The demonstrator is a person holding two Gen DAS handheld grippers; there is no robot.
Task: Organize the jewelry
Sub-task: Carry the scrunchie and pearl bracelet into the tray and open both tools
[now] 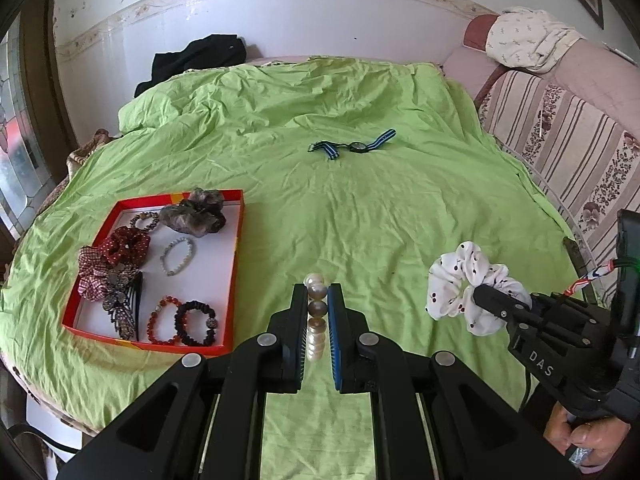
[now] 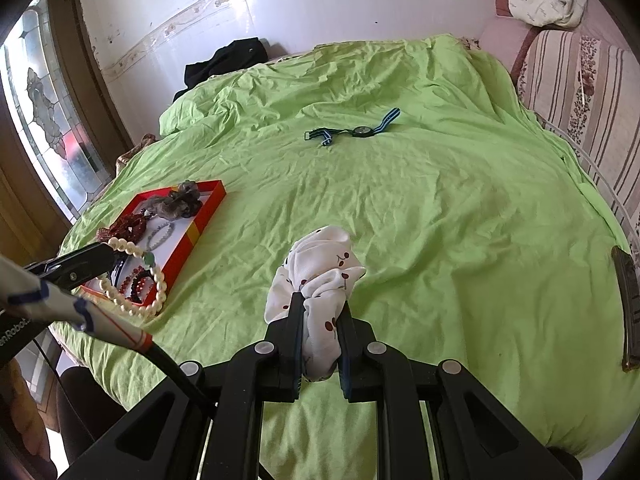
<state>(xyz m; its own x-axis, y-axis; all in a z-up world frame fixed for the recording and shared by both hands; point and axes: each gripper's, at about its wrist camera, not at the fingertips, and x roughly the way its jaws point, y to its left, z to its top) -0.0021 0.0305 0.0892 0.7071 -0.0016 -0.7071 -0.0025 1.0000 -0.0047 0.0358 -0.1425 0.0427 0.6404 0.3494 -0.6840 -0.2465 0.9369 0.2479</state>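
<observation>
Hidden, cropped and unreadable parts

In the left wrist view, the string of large cream pearl beads (image 1: pixel 315 322) is mostly hidden between the black finger pads (image 1: pixel 299 320), only a column of beads showing. In the right wrist view, the white cherry-print fabric scrunchie (image 2: pixel 320 300) is partly hidden at its lower part behind the fingers (image 2: pixel 295 332). At 12 o'clock, the face of the blue-striped strap wristwatch (image 2: pixel 362 131) is too small to read. At 3 o'clock, a dark flat object (image 2: pixel 628 308) stays unidentifiable.
</observation>
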